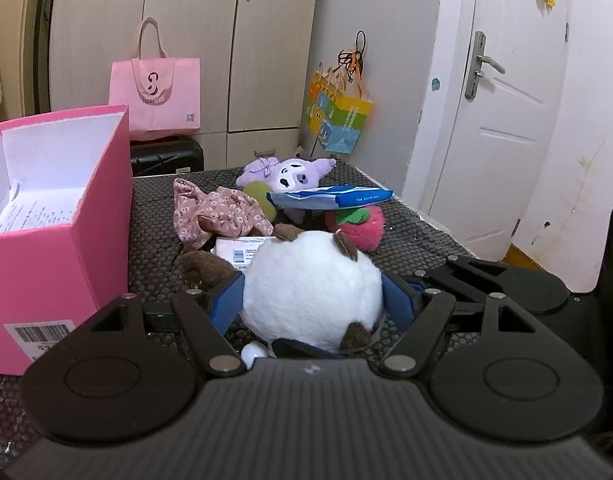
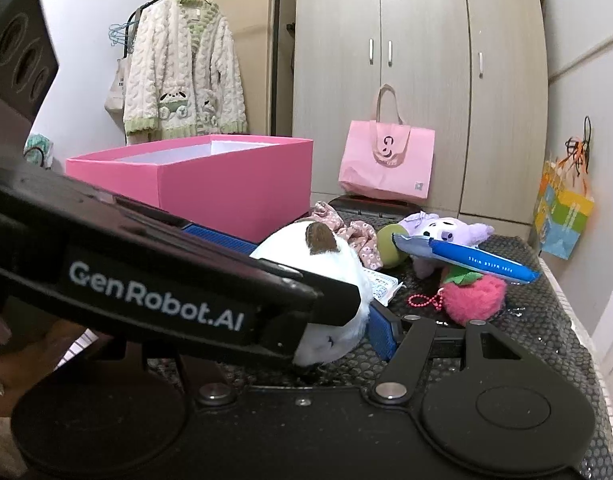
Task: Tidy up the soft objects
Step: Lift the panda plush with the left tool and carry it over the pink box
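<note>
Your left claw (image 1: 312,304) is closed on the white plush (image 1: 312,284), blue pads pressing both flanks as it sits on the tabletop (image 1: 154,240) just right of the open pink box (image 1: 58,216). Your right claw (image 2: 338,320) reaches in around the same toy; one blue pad lies against it, but whether it grips I cannot tell. The risks: the round, squashy body may squirt from the pads as you lift, the two claws may knock together, or the toy may drag the floral cloth (image 1: 218,212) and paper packet (image 1: 242,250) beside it.
</note>
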A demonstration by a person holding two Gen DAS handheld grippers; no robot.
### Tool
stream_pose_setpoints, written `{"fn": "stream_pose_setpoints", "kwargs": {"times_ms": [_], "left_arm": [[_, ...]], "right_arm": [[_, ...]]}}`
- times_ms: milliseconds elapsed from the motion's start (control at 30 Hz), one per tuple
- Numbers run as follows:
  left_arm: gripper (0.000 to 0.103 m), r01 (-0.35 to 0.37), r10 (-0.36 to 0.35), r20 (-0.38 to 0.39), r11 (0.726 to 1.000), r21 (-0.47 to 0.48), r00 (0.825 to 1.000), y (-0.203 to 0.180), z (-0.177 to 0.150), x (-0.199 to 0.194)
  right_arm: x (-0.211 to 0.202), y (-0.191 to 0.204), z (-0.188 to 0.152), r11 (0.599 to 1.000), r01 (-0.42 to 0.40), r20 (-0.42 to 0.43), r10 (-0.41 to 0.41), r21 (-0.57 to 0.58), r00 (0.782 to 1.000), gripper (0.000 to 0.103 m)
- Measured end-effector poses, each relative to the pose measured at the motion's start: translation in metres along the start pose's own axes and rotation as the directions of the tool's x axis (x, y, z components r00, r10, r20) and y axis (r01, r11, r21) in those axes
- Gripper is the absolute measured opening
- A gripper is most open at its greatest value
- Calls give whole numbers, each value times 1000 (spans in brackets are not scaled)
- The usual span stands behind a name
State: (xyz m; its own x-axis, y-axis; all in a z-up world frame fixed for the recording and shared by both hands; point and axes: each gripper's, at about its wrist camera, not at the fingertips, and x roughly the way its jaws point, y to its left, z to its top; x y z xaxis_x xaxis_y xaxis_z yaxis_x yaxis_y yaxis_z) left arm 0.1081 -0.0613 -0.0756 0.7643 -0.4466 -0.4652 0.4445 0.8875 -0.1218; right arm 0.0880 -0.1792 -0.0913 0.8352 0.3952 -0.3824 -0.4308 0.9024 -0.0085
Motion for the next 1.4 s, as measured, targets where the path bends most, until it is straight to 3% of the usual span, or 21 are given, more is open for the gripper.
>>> {"fn": "stream_pose_setpoints", "kwargs": {"times_ms": [133,300,433,733,900,1267,1400], "left_arm": [[70,-6,6,-5,1000,18,1000,-3,0,-11],[70,48,-48,-22,999,11,999,1,5,-31],[69,61,-61,-43,998,0,997,5,8,-43],[68,47,-51,-68,998,-51,996,19,11,-76],[68,12,-15,-55,998,-58,998,28,11,-103],[68,-65,61,-50,995,-70,997,52,28,-149],[68,-75,74,-22,995,-73,997,63,36,-157]], "right_arm": [[-5,-1,6,998,-35,-30,37,58,999,69],[-19,8,16,996,-47,-71,52,75,996,69],[-25,10,23,988,-95,-112,109,121,988,69],[-35,30,36,982,-176,-124,183,68,975,69],[-39,52,51,974,-228,-123,225,-13,967,69],[-35,80,88,927,-375,-128,373,5,919,69],[-31,89,101,922,-387,-115,383,-10,916,69]]}}
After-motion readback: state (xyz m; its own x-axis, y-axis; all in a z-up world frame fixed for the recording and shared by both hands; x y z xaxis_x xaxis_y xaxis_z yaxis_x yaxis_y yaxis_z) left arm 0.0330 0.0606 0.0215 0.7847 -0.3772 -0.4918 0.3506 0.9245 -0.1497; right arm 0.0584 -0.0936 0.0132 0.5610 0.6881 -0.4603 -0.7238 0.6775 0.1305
